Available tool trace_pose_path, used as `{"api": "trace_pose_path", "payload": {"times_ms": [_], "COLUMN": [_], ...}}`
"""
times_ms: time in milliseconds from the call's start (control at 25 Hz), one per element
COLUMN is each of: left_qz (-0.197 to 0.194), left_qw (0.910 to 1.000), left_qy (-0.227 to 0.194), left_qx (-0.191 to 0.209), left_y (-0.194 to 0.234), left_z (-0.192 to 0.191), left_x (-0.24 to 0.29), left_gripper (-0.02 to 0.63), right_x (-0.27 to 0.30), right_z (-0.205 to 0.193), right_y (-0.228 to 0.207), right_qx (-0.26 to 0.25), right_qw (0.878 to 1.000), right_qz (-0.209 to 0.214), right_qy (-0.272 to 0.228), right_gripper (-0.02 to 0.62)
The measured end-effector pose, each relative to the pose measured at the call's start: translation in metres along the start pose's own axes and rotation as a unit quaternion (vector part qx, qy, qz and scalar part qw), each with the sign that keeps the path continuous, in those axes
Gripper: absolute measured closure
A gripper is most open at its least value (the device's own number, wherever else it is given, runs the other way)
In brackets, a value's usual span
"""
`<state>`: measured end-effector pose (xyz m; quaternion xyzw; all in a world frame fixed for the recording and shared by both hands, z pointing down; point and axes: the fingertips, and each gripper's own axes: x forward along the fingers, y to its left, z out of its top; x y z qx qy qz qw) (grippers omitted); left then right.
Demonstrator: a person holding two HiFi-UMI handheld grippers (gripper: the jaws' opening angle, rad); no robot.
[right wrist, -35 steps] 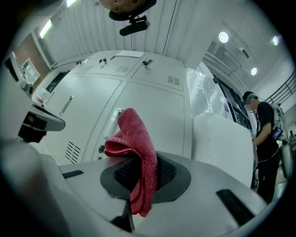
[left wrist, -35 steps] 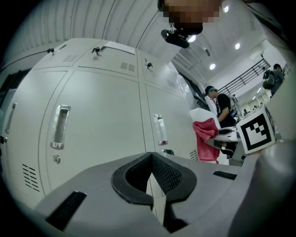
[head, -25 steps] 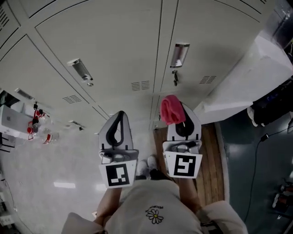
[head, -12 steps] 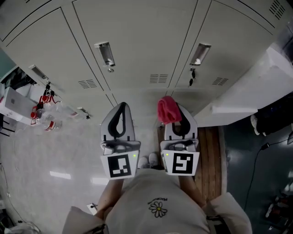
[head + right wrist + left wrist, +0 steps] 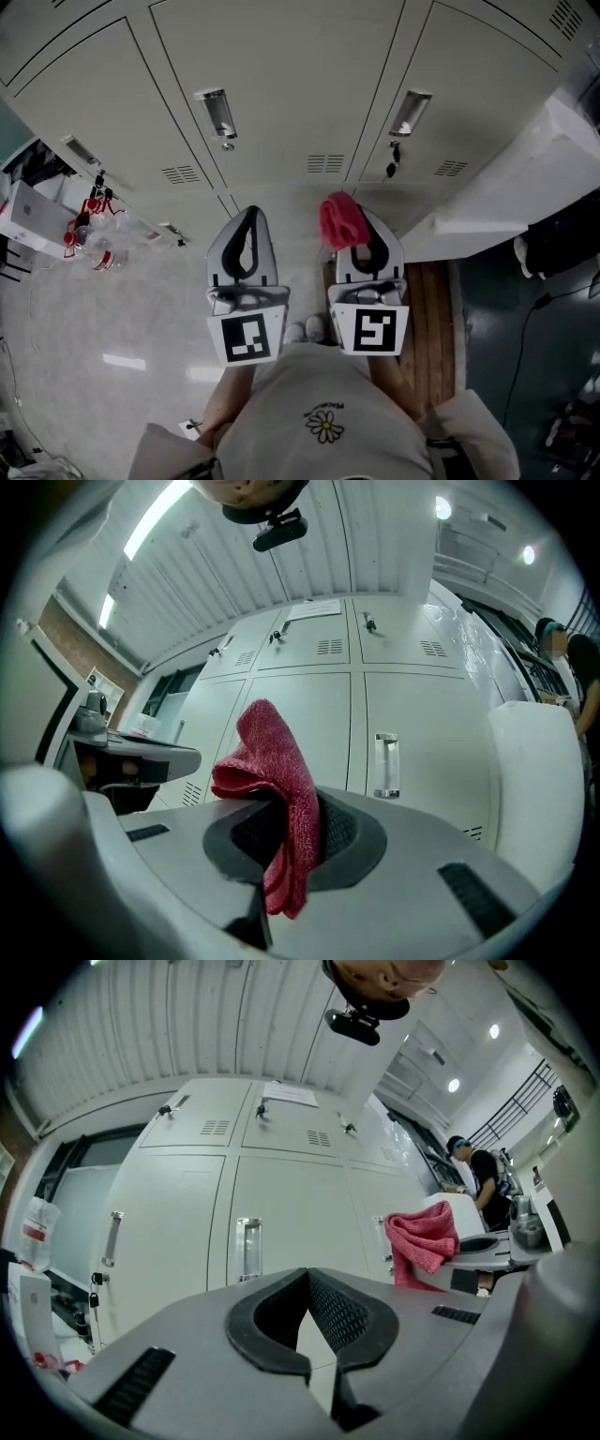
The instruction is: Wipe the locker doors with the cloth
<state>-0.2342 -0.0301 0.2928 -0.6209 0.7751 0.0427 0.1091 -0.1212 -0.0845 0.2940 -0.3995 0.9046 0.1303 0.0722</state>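
Pale grey locker doors (image 5: 309, 84) fill the top of the head view, each with a metal handle (image 5: 216, 112). My right gripper (image 5: 361, 242) is shut on a red cloth (image 5: 338, 219), which bunches up above the jaw tips and hangs down between them in the right gripper view, cloth (image 5: 278, 772). It stays short of the doors, facing a door handle (image 5: 385, 765). My left gripper (image 5: 246, 242) stays beside it, shut with nothing held (image 5: 306, 1279). It points at a locker door (image 5: 300, 1204). The red cloth (image 5: 422, 1241) shows at that view's right.
A white cabinet (image 5: 506, 187) juts out at the right beside a wooden floor strip (image 5: 436, 319). Bottles with red labels (image 5: 94, 248) and a white box stand at the left. A person (image 5: 483, 1171) stands far off to the right. My shoes (image 5: 305, 330) are close to the locker base.
A second ago the lockers appeared slanted; my head has turned and they now sit square ahead. Both grippers keep side by side, and the cloth has edged slightly toward the doors.
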Motion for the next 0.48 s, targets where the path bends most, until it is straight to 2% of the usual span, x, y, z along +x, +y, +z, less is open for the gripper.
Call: {"api": "trace_pose_path", "payload": {"times_ms": [480], "left_qz": [0.003], "left_qw": [1.0000], "left_qy": [-0.002], "left_qx": [0.004], "left_y": [0.0043], "left_z": [-0.0001], "left_x": [0.0031], "left_gripper": [0.590], "right_x": [0.0030], "right_z": [-0.0035], "right_y": [0.0010], "right_qx": [-0.002], "right_qw": [1.000], "right_qz": [0.001], "right_qy": [0.000], "right_gripper": [0.568]}}
